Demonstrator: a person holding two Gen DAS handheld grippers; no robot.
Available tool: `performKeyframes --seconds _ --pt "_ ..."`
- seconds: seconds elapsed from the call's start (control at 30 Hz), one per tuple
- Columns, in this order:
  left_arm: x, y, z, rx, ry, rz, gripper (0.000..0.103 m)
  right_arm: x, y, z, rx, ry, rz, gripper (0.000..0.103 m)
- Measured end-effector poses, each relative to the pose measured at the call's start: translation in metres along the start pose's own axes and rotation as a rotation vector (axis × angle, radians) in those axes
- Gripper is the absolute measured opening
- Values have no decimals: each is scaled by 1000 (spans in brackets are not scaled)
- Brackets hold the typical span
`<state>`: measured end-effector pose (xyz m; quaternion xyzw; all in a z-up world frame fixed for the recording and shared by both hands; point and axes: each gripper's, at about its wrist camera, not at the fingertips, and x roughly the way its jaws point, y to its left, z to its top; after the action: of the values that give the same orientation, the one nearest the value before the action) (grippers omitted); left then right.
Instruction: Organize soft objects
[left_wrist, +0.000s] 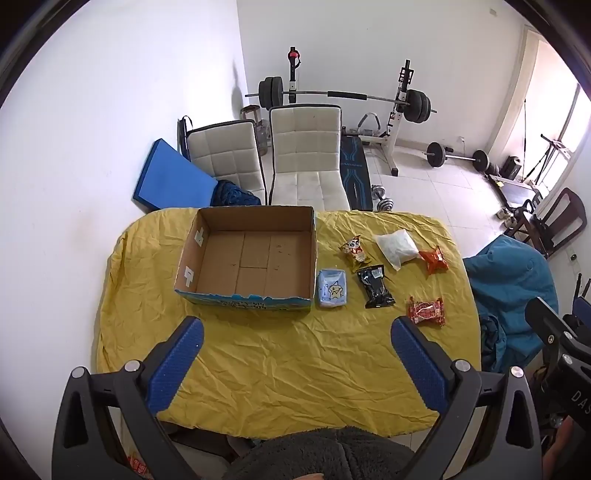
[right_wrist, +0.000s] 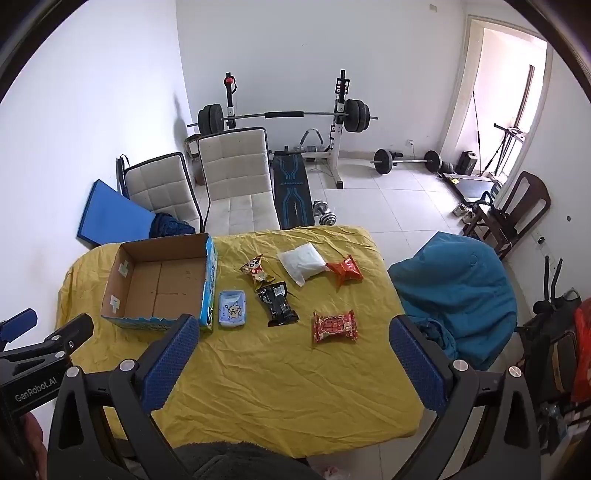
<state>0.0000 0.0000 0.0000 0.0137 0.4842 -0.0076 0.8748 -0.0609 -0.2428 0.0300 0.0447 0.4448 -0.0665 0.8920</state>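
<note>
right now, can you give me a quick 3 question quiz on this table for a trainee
1. True or false: the cardboard box already holds a packet.
2. Which item lies closest to the box's right wall?
A. the black packet
B. the light blue pack
C. the white pouch
3. Fill in: both the left claw and the right claw are ____, with nothing between their pads.

Key: 1 false, the box is empty. 2 B. 3 open.
</note>
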Motion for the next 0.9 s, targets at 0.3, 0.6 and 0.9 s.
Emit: performKeyframes --seconds 0.3,0.6,0.9 --pt "0 4 10 -10 -2 -5 103 -7 1 -2 -8 -13 -12 103" --pt "-14 7 6 -6 -57 8 103 -11 1 1 -3 -27 -15 103" --pt "-13 6 3 -3 -60 10 103 -11 4 -1 -8 -30 -20 103"
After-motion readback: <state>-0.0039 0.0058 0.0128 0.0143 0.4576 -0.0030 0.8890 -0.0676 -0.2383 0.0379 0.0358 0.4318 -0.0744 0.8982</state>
